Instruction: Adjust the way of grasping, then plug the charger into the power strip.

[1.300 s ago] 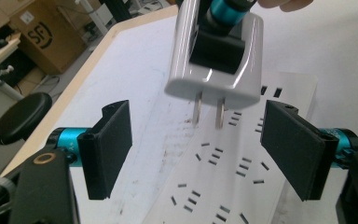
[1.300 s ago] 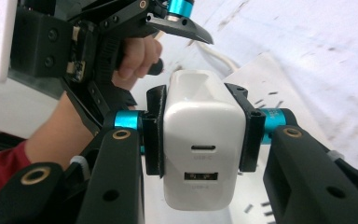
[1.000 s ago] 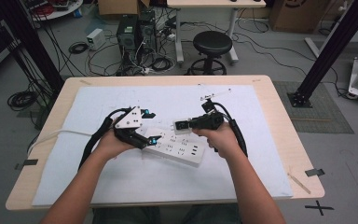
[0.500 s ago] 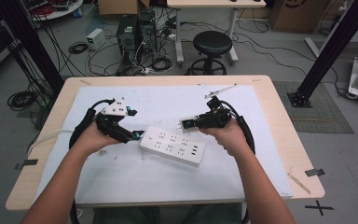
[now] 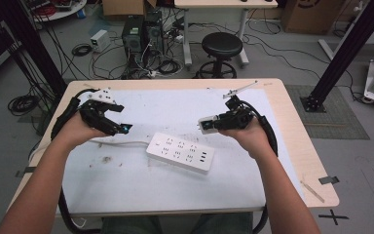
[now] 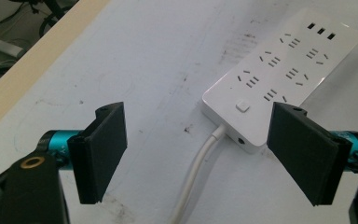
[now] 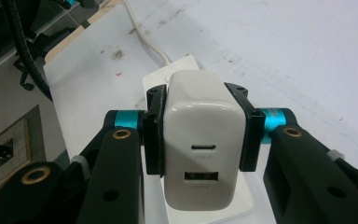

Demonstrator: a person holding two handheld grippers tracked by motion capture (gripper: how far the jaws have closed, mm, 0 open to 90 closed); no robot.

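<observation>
White plastic charger block (image 7: 200, 140) is riding clamped in my right gripper (image 5: 205, 125); left gripper (image 5: 121, 127), released, is backing off the white power strip (image 5: 180, 152) mid-frame — unplugged.

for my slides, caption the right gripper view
Right claw clamped on a white charger above the power strip.

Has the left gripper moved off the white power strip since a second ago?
Yes. The left gripper, jaws open, has drawn left, away from the white power strip, toward the table's left edge.
</observation>
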